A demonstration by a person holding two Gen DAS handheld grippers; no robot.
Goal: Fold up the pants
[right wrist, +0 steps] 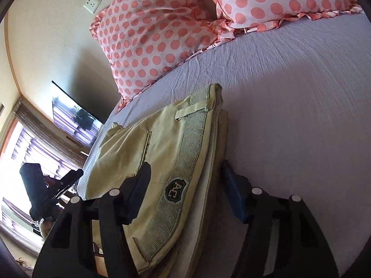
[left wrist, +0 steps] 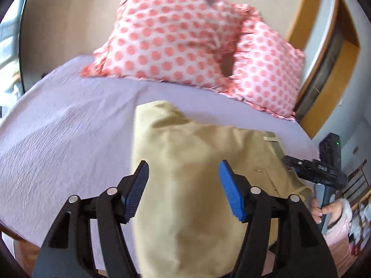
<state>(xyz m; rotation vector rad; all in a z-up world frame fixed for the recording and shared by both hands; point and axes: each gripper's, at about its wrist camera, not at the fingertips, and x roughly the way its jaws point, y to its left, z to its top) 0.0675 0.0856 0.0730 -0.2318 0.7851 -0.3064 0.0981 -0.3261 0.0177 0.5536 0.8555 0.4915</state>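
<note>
Folded tan pants on a lilac bed; left gripper and right gripper both spread apart above.

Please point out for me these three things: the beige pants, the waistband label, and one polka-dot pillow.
beige pants (left wrist: 185, 185): left wrist view, on the plain folded fabric.
waistband label (right wrist: 173, 190): right wrist view, on the dark shield badge.
polka-dot pillow (left wrist: 171, 34): left wrist view, on the front face.

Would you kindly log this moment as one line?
task: fold pants | pants: folded on bed | left gripper: open | right gripper: open
</note>
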